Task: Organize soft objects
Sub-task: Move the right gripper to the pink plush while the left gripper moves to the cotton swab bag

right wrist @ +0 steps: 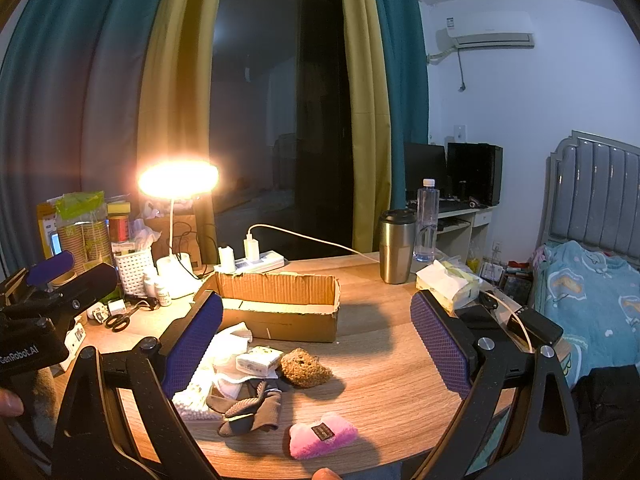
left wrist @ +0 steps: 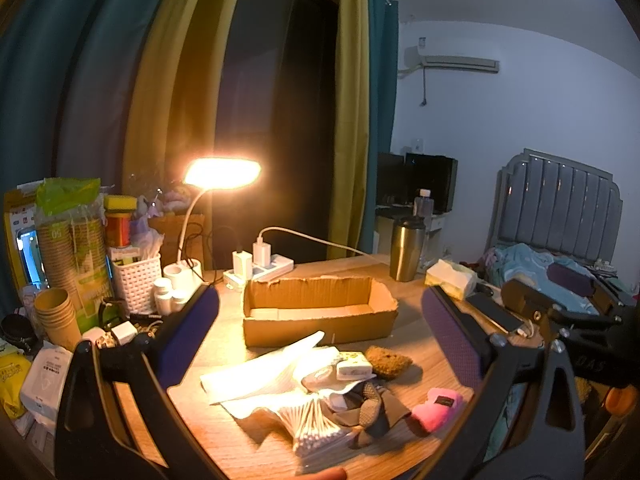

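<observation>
An open cardboard box (left wrist: 320, 312) (right wrist: 280, 312) sits mid-table. In front of it lies a pile of soft things: white cloths (left wrist: 264, 376) (right wrist: 230, 344), a small tissue pack (left wrist: 354, 368) (right wrist: 258, 360), a brown sponge (left wrist: 388, 360) (right wrist: 304, 368), grey socks (left wrist: 372, 412) (right wrist: 248, 410), a bag of cotton swabs (left wrist: 316, 428) (right wrist: 192, 400) and a pink plush piece (left wrist: 438, 408) (right wrist: 322, 436). My left gripper (left wrist: 320, 344) is open and empty, above the pile. My right gripper (right wrist: 316, 344) is open and empty, above the sponge and pink piece.
A lit desk lamp (left wrist: 222, 176) (right wrist: 178, 180), power strip (left wrist: 260, 270), white basket (left wrist: 136, 280), paper cups (left wrist: 56, 316) and scissors (right wrist: 120, 320) crowd the left. A steel tumbler (left wrist: 406, 248) (right wrist: 396, 246), tissue box (right wrist: 448, 282) and phone (left wrist: 494, 312) stand right. A bed (right wrist: 592, 304) lies beyond.
</observation>
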A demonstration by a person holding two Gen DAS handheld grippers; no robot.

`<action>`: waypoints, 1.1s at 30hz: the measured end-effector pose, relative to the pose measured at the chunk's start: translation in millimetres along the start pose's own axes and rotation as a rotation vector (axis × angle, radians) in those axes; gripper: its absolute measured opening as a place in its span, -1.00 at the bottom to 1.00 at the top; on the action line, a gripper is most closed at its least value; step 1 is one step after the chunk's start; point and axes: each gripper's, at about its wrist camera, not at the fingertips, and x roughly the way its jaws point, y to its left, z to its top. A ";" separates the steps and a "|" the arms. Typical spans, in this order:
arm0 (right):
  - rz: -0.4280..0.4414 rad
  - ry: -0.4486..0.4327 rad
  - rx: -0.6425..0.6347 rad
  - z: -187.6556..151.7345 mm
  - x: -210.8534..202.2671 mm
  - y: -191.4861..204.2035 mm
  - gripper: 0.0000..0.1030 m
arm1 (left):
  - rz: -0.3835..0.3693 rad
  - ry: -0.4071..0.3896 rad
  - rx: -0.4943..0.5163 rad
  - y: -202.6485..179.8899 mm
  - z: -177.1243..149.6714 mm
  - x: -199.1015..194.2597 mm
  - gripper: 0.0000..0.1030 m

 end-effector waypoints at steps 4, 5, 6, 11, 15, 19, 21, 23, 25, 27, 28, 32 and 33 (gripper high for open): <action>0.000 0.001 0.001 -0.6 0.4 -0.1 0.88 | 0.002 0.006 -0.002 0.6 -1.5 0.6 0.98; 0.000 0.002 0.001 -0.9 0.0 0.5 0.88 | 0.002 0.008 -0.001 0.1 -1.9 0.8 0.98; 0.000 0.004 0.001 -1.4 -0.6 1.0 0.88 | 0.002 0.011 -0.001 0.0 -2.5 1.2 0.98; -0.010 0.035 0.011 -8.3 5.4 -3.5 0.88 | 0.005 0.043 0.000 -0.5 -9.9 9.3 0.98; -0.031 0.085 0.027 -21.3 18.9 -13.8 0.88 | 0.019 0.099 -0.003 2.3 -22.4 23.0 0.98; -0.040 0.146 0.047 -37.9 36.5 -23.5 0.88 | 0.026 0.163 -0.003 3.4 -38.7 41.0 0.97; -0.042 0.175 0.048 -46.2 44.0 -26.0 0.88 | 0.030 0.199 -0.002 3.1 -47.8 49.4 0.97; -0.042 0.206 0.049 -54.9 51.5 -28.1 0.88 | 0.035 0.228 -0.002 3.4 -56.0 56.7 0.97; -0.041 0.238 0.051 -63.8 59.5 -31.1 0.88 | 0.040 0.261 -0.004 4.2 -64.6 63.5 0.97; -0.041 0.268 0.056 -72.5 67.1 -33.1 0.88 | 0.044 0.291 -0.007 5.3 -72.4 70.2 0.97; -0.039 0.284 0.059 -77.2 70.7 -33.6 0.88 | 0.046 0.304 -0.006 5.5 -76.4 73.4 0.97; -0.028 0.349 0.064 -95.5 84.1 -34.6 0.88 | 0.057 0.372 -0.010 8.1 -91.6 87.0 0.96; -0.026 0.364 0.067 -98.8 87.0 -34.8 0.88 | 0.061 0.389 -0.014 9.4 -95.4 90.5 0.96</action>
